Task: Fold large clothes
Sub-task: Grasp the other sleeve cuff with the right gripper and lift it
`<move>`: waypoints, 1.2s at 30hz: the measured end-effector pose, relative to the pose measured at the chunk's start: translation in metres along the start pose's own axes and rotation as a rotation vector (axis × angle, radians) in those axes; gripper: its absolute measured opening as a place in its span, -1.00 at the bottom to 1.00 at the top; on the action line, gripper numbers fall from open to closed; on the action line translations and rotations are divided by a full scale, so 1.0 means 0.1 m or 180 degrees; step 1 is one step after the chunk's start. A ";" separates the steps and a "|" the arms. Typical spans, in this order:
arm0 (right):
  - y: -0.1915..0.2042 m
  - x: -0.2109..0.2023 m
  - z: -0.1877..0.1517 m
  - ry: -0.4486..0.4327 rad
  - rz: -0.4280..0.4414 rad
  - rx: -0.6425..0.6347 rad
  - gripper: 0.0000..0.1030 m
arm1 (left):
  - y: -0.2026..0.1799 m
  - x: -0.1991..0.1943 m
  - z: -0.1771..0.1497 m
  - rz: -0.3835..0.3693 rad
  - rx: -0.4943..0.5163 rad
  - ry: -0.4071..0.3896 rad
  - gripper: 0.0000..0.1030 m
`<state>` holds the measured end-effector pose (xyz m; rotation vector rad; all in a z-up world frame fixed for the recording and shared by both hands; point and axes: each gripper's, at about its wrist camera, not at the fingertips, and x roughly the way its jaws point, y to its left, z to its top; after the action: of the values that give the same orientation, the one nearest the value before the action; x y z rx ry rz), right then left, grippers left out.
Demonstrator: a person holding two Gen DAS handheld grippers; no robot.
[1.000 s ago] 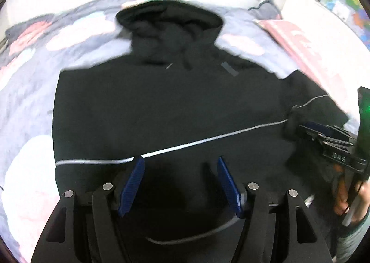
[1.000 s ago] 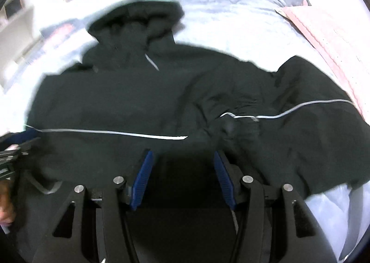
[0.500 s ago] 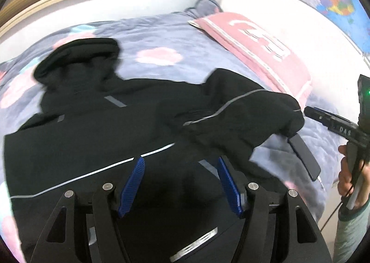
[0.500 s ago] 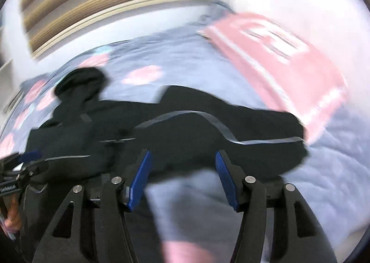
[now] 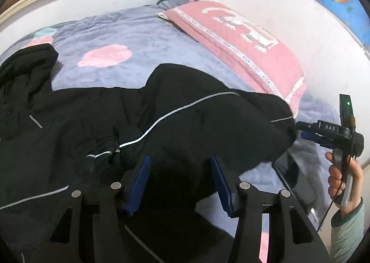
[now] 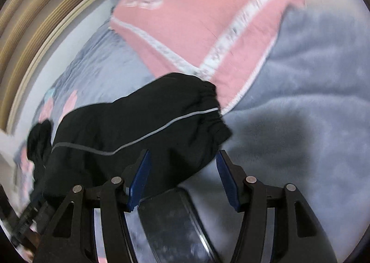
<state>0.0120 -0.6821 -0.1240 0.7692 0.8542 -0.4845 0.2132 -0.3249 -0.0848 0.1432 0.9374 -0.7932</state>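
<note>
Jaws spread on both grippers over the black jacket (image 5: 185, 124); right gripper (image 5: 307, 132) reads "DAS".

Black jacket (image 5: 189, 124) – grey piping; pink pillow (image 5: 242, 40); lilac blanket (image 5: 138, 31) – pink blotches

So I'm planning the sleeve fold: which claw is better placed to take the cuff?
Probably the right claw: its open jaws frame the jacket sleeve just short of the cuff. The left claw hangs over the jacket body, well away from it.
</note>
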 end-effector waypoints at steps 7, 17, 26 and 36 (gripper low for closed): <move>-0.17 0.44 0.11 0.0214 0.0235 0.0290 0.25 | 0.13 0.28 0.00 0.0010 -0.0159 0.0156 0.08; 0.37 -0.59 0.28 -0.1138 -0.0468 -0.0832 -0.67 | 0.15 0.32 0.06 -0.0092 -0.0232 0.0030 0.08; -0.01 0.25 0.45 -0.0315 -0.0679 -0.0567 -0.69 | 0.01 0.73 -0.02 0.0136 0.0081 0.0516 0.08; 0.71 -0.34 0.14 -0.0733 -0.0366 -0.1022 -0.69 | 0.44 -0.81 -0.02 -0.0100 -0.0039 -0.0270 0.08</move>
<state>0.0458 -0.6448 -0.0622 0.3629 0.7396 -0.5113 0.2138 -0.2488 -0.0334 0.0835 0.8658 -0.8165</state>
